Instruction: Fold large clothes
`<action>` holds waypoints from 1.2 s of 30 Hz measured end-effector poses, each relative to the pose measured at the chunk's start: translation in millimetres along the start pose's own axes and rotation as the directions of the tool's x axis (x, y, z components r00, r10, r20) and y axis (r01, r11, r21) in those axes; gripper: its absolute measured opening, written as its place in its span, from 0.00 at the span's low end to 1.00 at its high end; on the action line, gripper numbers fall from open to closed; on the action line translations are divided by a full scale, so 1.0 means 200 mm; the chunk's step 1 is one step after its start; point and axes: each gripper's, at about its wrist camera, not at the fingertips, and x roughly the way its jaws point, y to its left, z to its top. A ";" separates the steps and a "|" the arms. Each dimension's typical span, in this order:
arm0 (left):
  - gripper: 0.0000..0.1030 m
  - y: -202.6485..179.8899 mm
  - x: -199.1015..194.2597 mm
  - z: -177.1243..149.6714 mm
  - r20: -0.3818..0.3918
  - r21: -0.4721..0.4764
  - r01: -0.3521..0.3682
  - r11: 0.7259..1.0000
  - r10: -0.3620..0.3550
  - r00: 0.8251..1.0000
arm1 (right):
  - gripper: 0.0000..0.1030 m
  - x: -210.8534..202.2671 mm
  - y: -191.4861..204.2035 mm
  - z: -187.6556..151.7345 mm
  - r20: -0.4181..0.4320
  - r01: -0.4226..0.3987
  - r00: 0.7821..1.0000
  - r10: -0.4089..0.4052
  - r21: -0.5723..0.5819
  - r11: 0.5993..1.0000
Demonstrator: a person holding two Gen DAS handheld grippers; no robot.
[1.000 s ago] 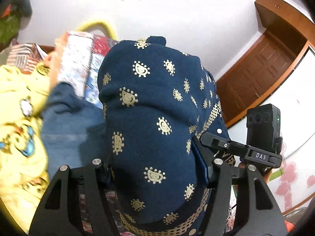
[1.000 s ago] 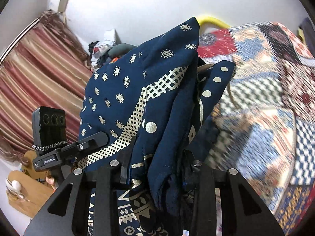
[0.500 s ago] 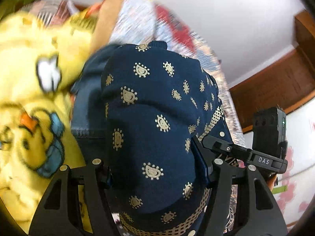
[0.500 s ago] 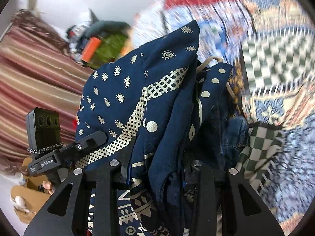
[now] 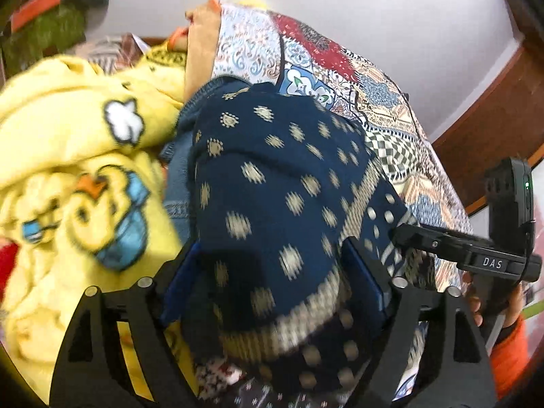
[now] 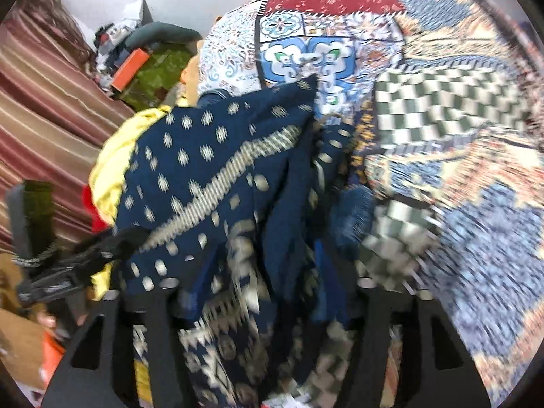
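A navy garment with gold motifs is bunched between my left gripper's fingers; the left gripper is shut on it. The same garment fills the right wrist view, with patterned bands low down. My right gripper is shut on it too. The cloth hides both sets of fingertips. The right gripper also shows at the right of the left wrist view, and the left gripper shows at the left of the right wrist view. Both hold the garment close over the bed.
A patchwork bedspread covers the bed. A yellow duck-print blanket lies to the left, with blue denim beside it. Striped curtain and clutter stand at the left. A wooden door is at the right.
Both grippers have tipped downward toward the bed with the garment still held. The wall has left the view; bedspread and yellow blanket now fill it. The garment's folds have sagged lower.
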 end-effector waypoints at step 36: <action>0.87 -1.03 -1.87 -0.85 0.785 0.194 -0.280 0.940 0.023 0.620 | 0.59 -1.67 0.91 -0.90 0.762 0.200 0.639 0.106 -0.298 0.933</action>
